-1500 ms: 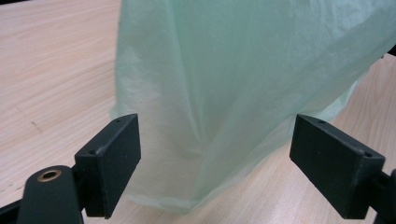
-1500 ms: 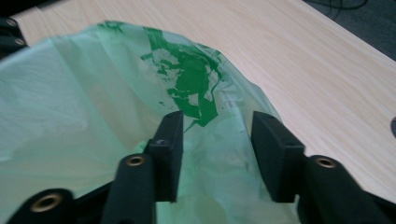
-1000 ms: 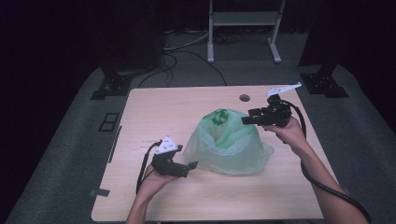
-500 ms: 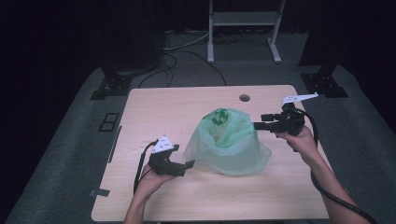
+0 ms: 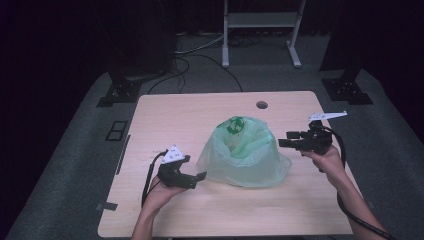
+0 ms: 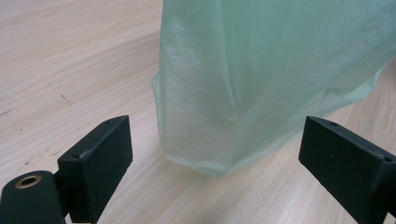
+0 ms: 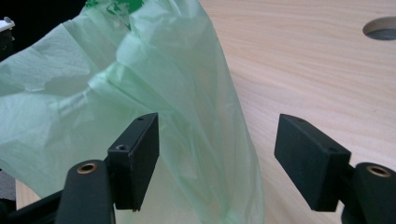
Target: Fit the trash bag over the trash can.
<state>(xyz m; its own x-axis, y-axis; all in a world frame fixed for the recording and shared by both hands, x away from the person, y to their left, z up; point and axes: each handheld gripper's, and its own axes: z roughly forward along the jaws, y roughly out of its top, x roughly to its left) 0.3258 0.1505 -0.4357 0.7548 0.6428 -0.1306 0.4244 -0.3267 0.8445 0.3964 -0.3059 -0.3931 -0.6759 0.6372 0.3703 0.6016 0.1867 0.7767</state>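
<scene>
Both my tongs, left gripper (image 5: 200,176) and right gripper (image 5: 283,143), are hanging open beside green bag (image 5: 245,155); thin film is risking tearing if pinched hard.

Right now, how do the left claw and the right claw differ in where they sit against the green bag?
The left claw sits low by the green bag, near its bottom edge, close to the table; the right claw is held higher, level with the bag's upper side. The left claw comes in from the bag's left, the right claw from its right. Both are open, and neither is closed on the plastic.
</scene>
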